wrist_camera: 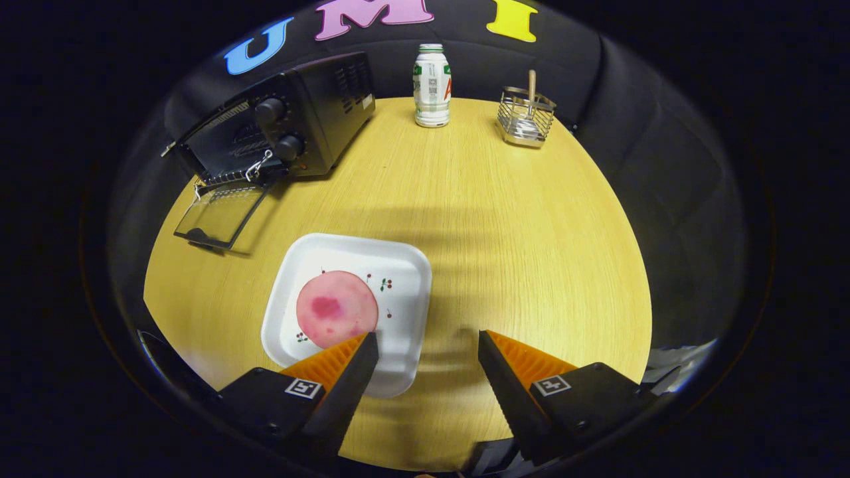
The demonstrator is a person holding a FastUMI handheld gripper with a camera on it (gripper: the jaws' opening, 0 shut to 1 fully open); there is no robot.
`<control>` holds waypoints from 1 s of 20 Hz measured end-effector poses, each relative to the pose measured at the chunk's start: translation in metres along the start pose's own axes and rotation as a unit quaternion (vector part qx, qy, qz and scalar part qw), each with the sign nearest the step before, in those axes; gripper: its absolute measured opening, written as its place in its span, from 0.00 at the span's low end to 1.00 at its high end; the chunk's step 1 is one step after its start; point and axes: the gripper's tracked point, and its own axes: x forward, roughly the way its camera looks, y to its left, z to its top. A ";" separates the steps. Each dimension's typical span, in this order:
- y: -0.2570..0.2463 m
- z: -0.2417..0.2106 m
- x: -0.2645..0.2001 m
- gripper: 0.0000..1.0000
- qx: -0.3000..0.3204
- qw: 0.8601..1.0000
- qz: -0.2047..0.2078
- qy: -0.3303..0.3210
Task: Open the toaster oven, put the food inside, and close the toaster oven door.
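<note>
Gripper view: the gripper (428, 345) is spread open and holds nothing. The round pink food (337, 309) lies on a white plate (405, 265) just ahead of the left finger, off-centre. The toaster oven (292, 123), door (219, 216) down, stands beyond the plate on the table (518, 232).

Your gripper (428, 345) hangs over the wooden table (505, 252) with its fingers spread wide and nothing between them — one fingertip overlaps the near edge of the white square plate (398, 265). On that plate, just ahead of that finger, lies a round pink slice of food (335, 307). Farther ahead on the same side stands the black toaster oven (312, 113), its glass door (219, 214) folded down flat onto the table. Well beyond the fingers stand a white bottle (431, 85) and, apart from it, a wire basket (526, 117) — a wooden handle sticks up out of it.
</note>
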 end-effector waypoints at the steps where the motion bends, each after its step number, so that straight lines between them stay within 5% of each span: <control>1: -0.001 -0.002 0.002 0.99 0.004 1.000 0.000 0.006; 7: 0.003 -0.011 0.006 0.89 0.018 0.999 0.006 0.038; 11: 0.008 -0.011 0.011 0.52 0.025 0.998 0.014 0.048; 13: 0.011 -0.010 0.012 0.52 0.019 0.998 0.030 0.052; 15: 0.014 -0.010 0.011 0.30 0.008 0.997 0.046 0.056; 17: 0.014 -0.012 0.011 0.30 -0.008 0.997 0.061 0.053; 20: 0.021 -0.016 0.009 0.09 0.004 0.993 0.096 0.070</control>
